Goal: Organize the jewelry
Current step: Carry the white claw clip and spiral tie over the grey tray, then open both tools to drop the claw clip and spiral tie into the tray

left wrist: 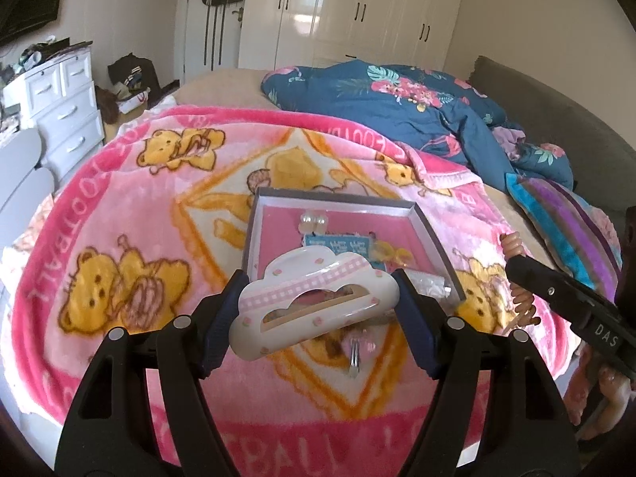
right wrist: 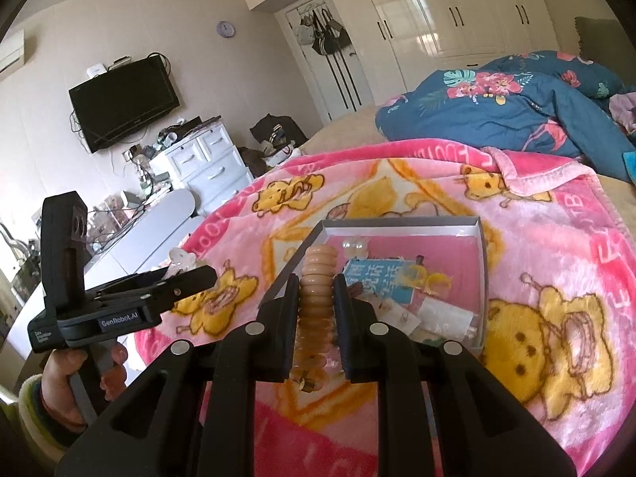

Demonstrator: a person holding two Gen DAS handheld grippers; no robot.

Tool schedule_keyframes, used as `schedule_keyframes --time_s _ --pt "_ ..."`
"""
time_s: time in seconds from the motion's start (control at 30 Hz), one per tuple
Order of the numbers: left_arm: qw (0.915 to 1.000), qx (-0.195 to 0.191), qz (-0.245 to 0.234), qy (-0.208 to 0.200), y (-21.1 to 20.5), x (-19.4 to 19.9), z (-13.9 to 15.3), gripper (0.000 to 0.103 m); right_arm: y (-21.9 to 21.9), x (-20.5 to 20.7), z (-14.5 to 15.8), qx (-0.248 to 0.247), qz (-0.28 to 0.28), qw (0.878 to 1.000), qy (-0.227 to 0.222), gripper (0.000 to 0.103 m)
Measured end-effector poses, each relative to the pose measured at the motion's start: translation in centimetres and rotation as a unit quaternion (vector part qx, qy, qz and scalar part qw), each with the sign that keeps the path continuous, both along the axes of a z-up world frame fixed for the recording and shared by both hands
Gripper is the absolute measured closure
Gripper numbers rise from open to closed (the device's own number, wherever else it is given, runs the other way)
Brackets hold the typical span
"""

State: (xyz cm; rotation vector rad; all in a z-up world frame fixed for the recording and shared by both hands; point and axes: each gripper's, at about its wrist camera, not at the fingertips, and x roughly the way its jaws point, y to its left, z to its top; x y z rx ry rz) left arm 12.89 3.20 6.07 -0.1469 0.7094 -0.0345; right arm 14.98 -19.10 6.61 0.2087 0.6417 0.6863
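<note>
Underneath, a pink bear blanket (left wrist: 119,218) covers the bed, wardrobes (left wrist: 357,12) behind.

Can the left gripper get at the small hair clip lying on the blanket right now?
Probably not: the left gripper is already shut on the cloud-shaped hair claw, which hangs directly above the small hair clip.

Glossy smooth plastic seen on cloud hair clip (left wrist: 314,302); fluffy plush cloth on blanket (left wrist: 131,214); matt card on box (left wrist: 431,234).
</note>
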Motion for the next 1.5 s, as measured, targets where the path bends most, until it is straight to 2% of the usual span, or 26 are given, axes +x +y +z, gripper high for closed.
schedule_keyframes --time_s 0.27,0.53,0.87,1.13,1.23,1.3,1.33,1.37,1.43,1.5 --pt "0.9999 0.002 -0.007 0.008 -0.9 2.7 -0.3 0.038 -1.4 2.2 -0.3 0.000 -0.020 1.000 0.001 0.086" --pt "0.9996 0.000 -0.013 0.026 -1.6 5.8 -2.2 0.038 -2.7 5.2 -2.2 -0.003 -0.043 0.999 0.027 0.086" --pt "0.9977 -0.009 -0.016 0.065 -1.5 9.5 -6.6 0.038 -2.4 9.6 -6.9 -0.029 -0.061 0.994 0.080 0.086" --pt "0.9962 -0.004 -0.009 0.087 -0.8 11.0 -9.3 0.038 -1.6 12.0 -10.9 -0.053 -0.068 0.988 0.124 0.085" --pt "0.9959 -0.004 -0.005 0.090 -0.5 11.1 -9.7 0.038 -1.8 12.3 -11.3 -0.048 -0.073 0.987 0.133 0.077" --pt "0.9960 -0.006 -0.004 0.089 -0.5 11.0 -9.7 0.038 -2.0 12.0 -11.0 -0.045 -0.080 0.987 0.130 0.054" --pt "0.9962 -0.005 -0.004 0.087 -0.5 10.9 -9.6 0.036 -2.2 11.8 -10.7 -0.042 -0.085 0.988 0.124 0.047" --pt "0.9964 -0.003 -0.002 0.085 -0.6 10.8 -9.4 0.034 -2.4 11.5 -10.4 -0.039 -0.087 0.988 0.118 0.042" --pt "0.9969 -0.003 -0.003 0.079 -0.8 10.5 -9.0 0.030 -2.7 10.9 -9.6 -0.043 -0.090 0.990 0.104 0.041" --pt "0.9972 -0.001 -0.005 0.075 -1.0 10.2 -8.5 0.029 -3.2 10.2 -8.9 -0.043 -0.094 0.990 0.092 0.031"
